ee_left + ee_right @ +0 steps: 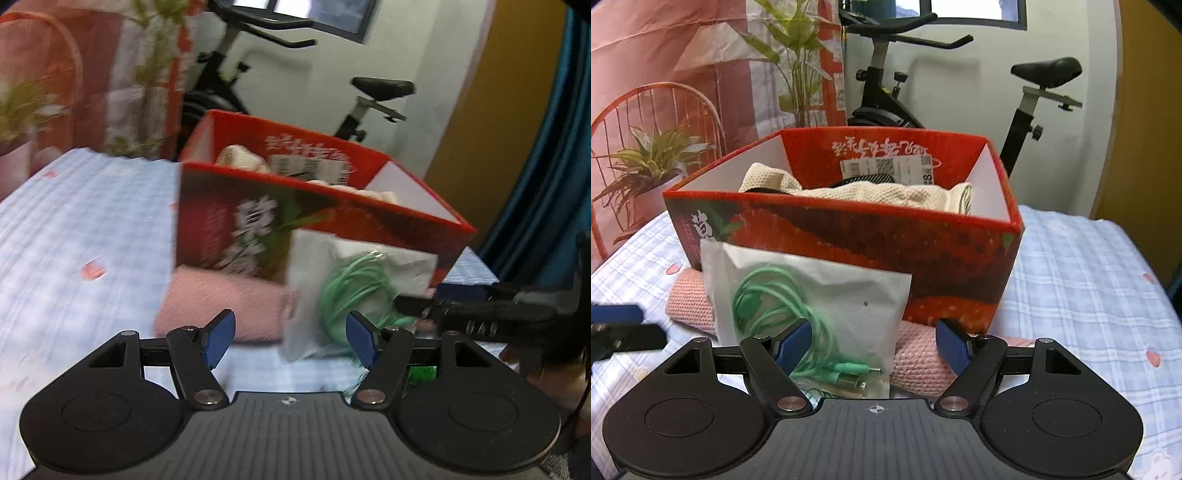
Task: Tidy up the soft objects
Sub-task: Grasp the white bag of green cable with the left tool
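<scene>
A red cardboard box (923, 254) stands on the bed and holds a cream knitted cloth (864, 194); the box also shows in the left wrist view (229, 229). A pink knitted cloth (919, 362) lies against its near side, seen too in the left wrist view (221, 299). A clear bag with a green cable (798, 306) leans on the box over the pink cloth, also visible in the left wrist view (347, 291). My right gripper (875, 347) is open, its jaws either side of the bag's lower part. My left gripper (291, 338) is open just before the bag and pink cloth.
The bed has a blue checked sheet (1082, 280). An exercise bike (886, 92) stands behind the box by the white wall. Potted plants (646, 162) and a red wire chair stand at the back left. The left gripper's finger (617, 314) shows at the left edge.
</scene>
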`<state>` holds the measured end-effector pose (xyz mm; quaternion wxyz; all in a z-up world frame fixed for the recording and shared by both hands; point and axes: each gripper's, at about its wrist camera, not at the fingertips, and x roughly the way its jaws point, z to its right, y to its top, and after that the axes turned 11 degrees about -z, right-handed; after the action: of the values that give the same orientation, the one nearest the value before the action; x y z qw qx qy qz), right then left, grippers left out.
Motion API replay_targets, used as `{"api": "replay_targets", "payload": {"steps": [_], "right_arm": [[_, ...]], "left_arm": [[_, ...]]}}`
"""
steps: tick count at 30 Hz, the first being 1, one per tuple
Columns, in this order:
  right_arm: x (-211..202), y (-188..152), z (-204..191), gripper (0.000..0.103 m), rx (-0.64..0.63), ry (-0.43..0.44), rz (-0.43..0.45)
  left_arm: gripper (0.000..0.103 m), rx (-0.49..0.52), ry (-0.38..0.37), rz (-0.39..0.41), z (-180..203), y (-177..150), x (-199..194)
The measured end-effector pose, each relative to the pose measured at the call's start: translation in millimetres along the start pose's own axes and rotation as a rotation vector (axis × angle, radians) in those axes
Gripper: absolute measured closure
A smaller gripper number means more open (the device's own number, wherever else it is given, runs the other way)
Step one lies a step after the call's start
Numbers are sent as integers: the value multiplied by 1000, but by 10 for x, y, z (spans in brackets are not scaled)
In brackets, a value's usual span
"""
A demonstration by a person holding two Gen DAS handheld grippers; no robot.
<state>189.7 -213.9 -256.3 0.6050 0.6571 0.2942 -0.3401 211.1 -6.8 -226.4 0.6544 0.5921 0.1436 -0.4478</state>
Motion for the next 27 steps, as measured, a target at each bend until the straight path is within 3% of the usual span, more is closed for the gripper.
{"api": "replay_targets", "payload": {"steps": [4,9,17,25,27], "right_arm": [[69,-29,23,40,-1,29,-16],[128,-66,35,46,-1,60,-26],[209,-82,56,46,6,109,-28],[290,-86,60,46,29,156,-30],[299,-77,71,51,48,170,-28]], "left_arm": [[38,-7,-44,-37,18,195,271],[51,2,-69,-94,6,307,509],[51,21,-131,-123,18,307,715],[74,40,-150,-133,87,306,724],[77,47,-142,-135,83,312,680]]}}
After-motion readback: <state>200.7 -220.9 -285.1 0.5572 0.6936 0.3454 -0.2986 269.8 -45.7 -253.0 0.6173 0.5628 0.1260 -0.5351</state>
